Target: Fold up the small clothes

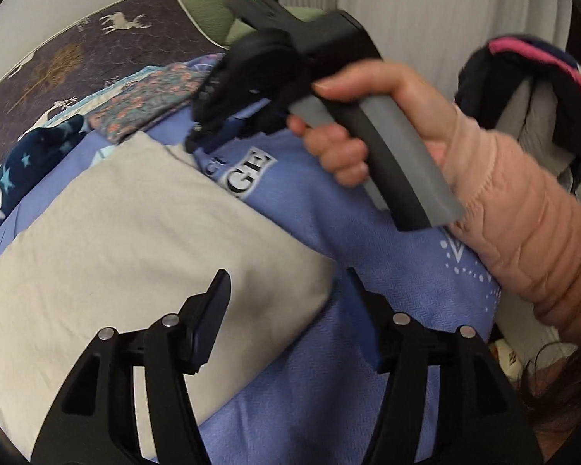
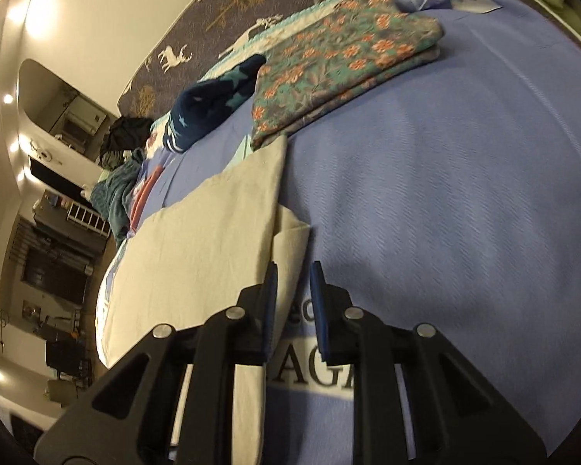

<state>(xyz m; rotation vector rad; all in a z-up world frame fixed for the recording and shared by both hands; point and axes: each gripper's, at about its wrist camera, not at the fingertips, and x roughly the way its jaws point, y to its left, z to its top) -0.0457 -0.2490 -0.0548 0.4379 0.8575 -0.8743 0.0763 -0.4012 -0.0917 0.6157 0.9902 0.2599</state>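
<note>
Cloth [image 1: 135,232], beige and already folded once, lies on the blue blanket [image 1: 329,232], at about 10 o'clock from your left gripper [image 1: 286,302]. That gripper stands wide and empty above the cloth's near edge.

Your right gripper [image 2: 293,302] is narrow, with a small gap between its pads, and nothing is pinched. A loose corner of the cloth lies just before its tips, near 11 o'clock.

What could go wrong: the jaws could bite the blanket together with the cloth, because both are soft and lie flat on each other; then the fold would drag the blanket up. The corner could also slip out, I think, if the narrow jaws take only one layer.

Farther, at 12 o'clock in the right view, the floral piece [image 2: 344,66] and the navy star piece [image 2: 209,104] lie folded; a wide sweep might disturb them.

Only the left view shows your right hand [image 1: 368,124] on its handle. Only the right view shows the double layer at the cloth's corner, and the room beyond the bed.
</note>
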